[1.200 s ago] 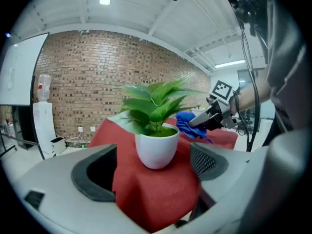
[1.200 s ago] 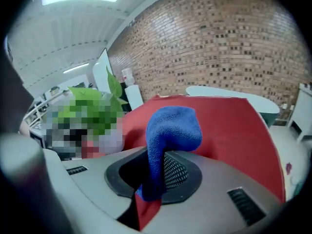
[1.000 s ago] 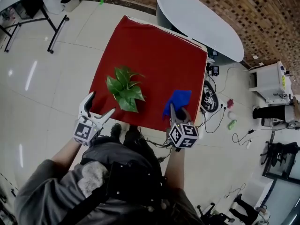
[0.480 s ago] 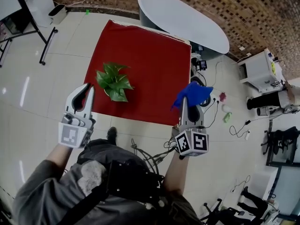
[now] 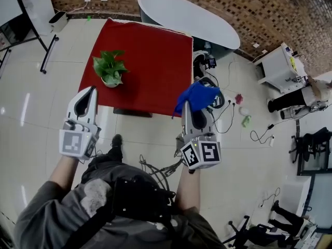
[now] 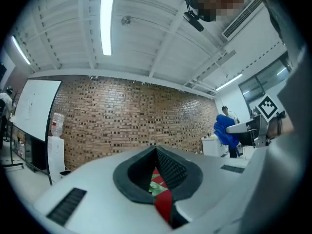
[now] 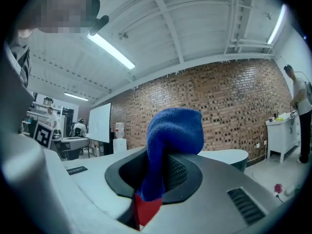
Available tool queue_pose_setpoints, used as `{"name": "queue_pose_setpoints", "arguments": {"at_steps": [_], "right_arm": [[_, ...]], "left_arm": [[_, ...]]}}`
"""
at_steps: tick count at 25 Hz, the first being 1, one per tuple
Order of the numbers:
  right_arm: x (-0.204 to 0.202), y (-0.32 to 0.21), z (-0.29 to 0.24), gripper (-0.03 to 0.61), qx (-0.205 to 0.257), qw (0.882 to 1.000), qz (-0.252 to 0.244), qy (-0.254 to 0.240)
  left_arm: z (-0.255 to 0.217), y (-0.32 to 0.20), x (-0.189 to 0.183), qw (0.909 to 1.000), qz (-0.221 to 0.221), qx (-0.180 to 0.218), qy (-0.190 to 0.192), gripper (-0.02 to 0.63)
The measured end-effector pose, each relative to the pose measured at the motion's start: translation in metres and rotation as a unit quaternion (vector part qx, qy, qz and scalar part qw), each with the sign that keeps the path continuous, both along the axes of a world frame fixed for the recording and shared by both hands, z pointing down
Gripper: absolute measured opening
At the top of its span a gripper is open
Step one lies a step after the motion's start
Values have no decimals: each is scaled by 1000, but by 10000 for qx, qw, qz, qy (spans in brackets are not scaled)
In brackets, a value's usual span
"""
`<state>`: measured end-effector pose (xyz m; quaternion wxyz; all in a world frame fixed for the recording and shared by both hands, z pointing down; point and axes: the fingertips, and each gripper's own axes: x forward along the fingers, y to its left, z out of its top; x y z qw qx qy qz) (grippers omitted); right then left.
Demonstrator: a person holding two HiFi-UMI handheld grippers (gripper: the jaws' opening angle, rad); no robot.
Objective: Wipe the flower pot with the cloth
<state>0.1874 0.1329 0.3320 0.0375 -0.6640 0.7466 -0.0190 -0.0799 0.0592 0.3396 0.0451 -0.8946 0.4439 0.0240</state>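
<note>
A: Status of the wipe is to be entered. What is noted, biggest item first?

B: The red table (image 5: 155, 56) is seen at upper centre of the head view. The flower pot (image 5: 110, 81), with its green plant (image 5: 108, 66), stands upright near the table's left edge, at upper left of the frame. Nothing is seen touching it.

A: And the tools?

B: Both are held level in the lower half of the frame, over the floor (image 5: 46, 113) and off the table. The left tool (image 5: 88, 91) is at lower left. Its jaws have just been closing and are now clenched together on nothing. Only a sliver of red table and green leaf is seen past them in the left gripper view. The right tool (image 5: 191, 110) is at lower centre, clamped on the blue cloth (image 5: 197, 96), which is bunched above the jaws.

A: Cloth to pot?

B: Well apart. The cloth is shown just right of the table's near right corner, the pot across the table at the left.

A: Progress, then?

B: The pick-up of the cloth is judged done. The wipe itself is judged not begun: the cloth is yet to be carried to the pot and rubbed over its wall.
</note>
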Motion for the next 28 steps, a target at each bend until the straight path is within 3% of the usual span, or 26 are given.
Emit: {"name": "queue_pose_setpoints", "arguments": {"at_steps": [13,20,28], "right_arm": [[-41,178,-26,77,-238,9976,-640,133],[-60,222,-32,77,-219,9961,-833,167],[-82,234,-39,75,-156,9955,-912,203]], "left_arm": [[-67,197,2,9999,67,68,-131,17],[-88,255,-4,9998,-2,165,-118,17],[-93,273,-15,9991,-48,260,-324,17]]}}
